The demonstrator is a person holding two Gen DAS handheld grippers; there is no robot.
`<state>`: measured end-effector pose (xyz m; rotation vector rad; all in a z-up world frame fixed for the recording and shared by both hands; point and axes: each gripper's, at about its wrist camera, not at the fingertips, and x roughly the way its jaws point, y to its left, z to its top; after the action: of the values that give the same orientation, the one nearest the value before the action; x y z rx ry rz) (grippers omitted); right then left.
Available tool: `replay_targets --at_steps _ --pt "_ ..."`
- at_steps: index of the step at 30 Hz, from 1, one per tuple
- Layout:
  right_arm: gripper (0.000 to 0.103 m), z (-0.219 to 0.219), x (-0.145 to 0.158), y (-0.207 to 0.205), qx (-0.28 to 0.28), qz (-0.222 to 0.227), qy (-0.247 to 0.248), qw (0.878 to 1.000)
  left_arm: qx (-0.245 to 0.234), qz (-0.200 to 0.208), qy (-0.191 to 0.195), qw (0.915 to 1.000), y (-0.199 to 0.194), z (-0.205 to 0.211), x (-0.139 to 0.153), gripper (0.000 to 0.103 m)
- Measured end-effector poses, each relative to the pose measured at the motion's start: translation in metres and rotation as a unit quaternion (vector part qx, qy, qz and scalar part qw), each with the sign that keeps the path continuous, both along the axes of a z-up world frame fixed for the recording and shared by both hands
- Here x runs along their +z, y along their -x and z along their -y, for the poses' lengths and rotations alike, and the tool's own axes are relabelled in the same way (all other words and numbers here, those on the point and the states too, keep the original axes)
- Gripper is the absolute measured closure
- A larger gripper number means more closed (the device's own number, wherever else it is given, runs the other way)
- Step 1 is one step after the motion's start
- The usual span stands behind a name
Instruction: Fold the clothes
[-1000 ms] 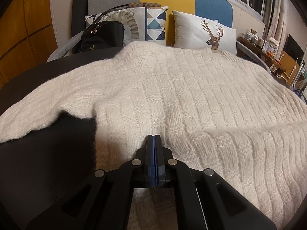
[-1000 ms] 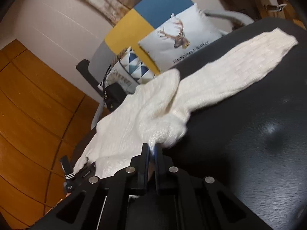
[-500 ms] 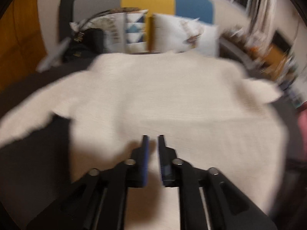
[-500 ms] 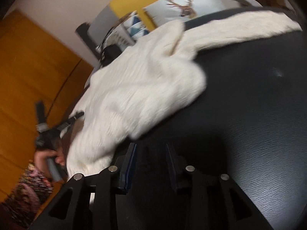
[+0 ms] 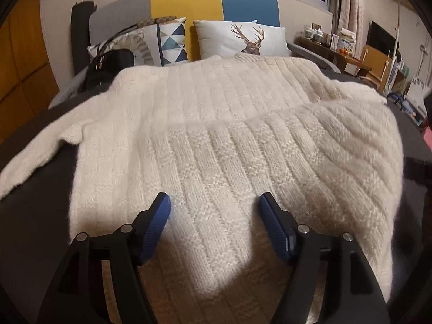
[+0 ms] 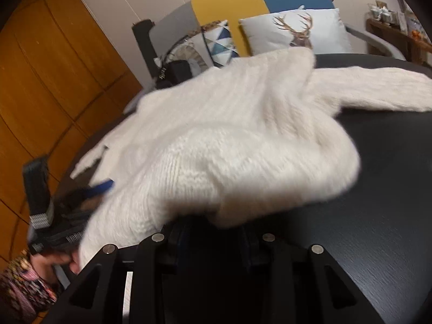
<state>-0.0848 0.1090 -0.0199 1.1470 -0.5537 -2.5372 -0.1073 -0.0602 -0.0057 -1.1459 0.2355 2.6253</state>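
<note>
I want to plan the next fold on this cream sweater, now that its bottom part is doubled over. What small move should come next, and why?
Probably bring the left gripper, its jaws just opened and holding nothing, to the sleeve still spread flat on the dark table, to fold it across the sweater. The other sleeve also lies stretched out, and the right gripper holds nothing.

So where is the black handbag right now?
The handbag sits at the far left of the sofa, against the triangle pillow, just beyond the sweater; the right wrist view shows it there too.
</note>
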Motion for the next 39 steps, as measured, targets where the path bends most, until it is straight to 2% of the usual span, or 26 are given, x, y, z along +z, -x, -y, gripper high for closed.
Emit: replay_targets --at_steps 2,7,15,17,18,19,22,27,33,39 --pt "0.066 0.002 -0.006 0.008 -0.003 0.008 0.029 1.000 0.002 -0.004 0.009 1.0000 -0.003 -0.005 -0.001 0.030" --pt "0.063 -0.009 -0.019 0.010 -0.058 0.012 0.124 0.991 0.006 -0.003 0.000 1.0000 -0.001 -0.001 -0.003 0.027" --pt "0.066 -0.008 -0.021 0.008 -0.064 0.009 0.121 0.991 0.010 -0.002 -0.002 0.9999 0.001 0.000 -0.004 0.024" --pt "0.080 -0.011 -0.023 0.009 -0.064 0.018 0.125 0.990 0.011 -0.002 -0.002 0.9999 0.001 0.000 -0.004 0.024" --pt "0.094 -0.013 -0.025 0.009 -0.066 0.025 0.131 0.989 0.011 -0.002 -0.002 0.9999 0.001 0.001 -0.004 0.023" --pt "0.096 -0.015 -0.026 0.009 -0.067 0.033 0.138 0.988 0.012 -0.002 -0.002 0.9999 0.001 0.001 -0.004 0.023" --pt "0.097 -0.022 -0.029 0.006 -0.069 0.045 0.165 0.983 0.013 -0.001 -0.004 0.9999 0.002 0.002 -0.005 0.023" --pt "0.097 -0.031 -0.018 -0.011 -0.058 0.035 0.172 0.983 0.012 0.000 -0.005 0.9999 0.002 0.002 -0.005 0.023" --pt "0.097 -0.050 0.007 -0.034 -0.048 0.014 0.178 0.983 0.012 0.001 -0.006 0.9999 0.002 0.002 -0.004 0.022" --pt "0.097 -0.076 0.041 -0.051 -0.047 -0.016 0.210 0.977 0.012 0.002 -0.009 0.9999 0.002 0.003 -0.004 0.022"
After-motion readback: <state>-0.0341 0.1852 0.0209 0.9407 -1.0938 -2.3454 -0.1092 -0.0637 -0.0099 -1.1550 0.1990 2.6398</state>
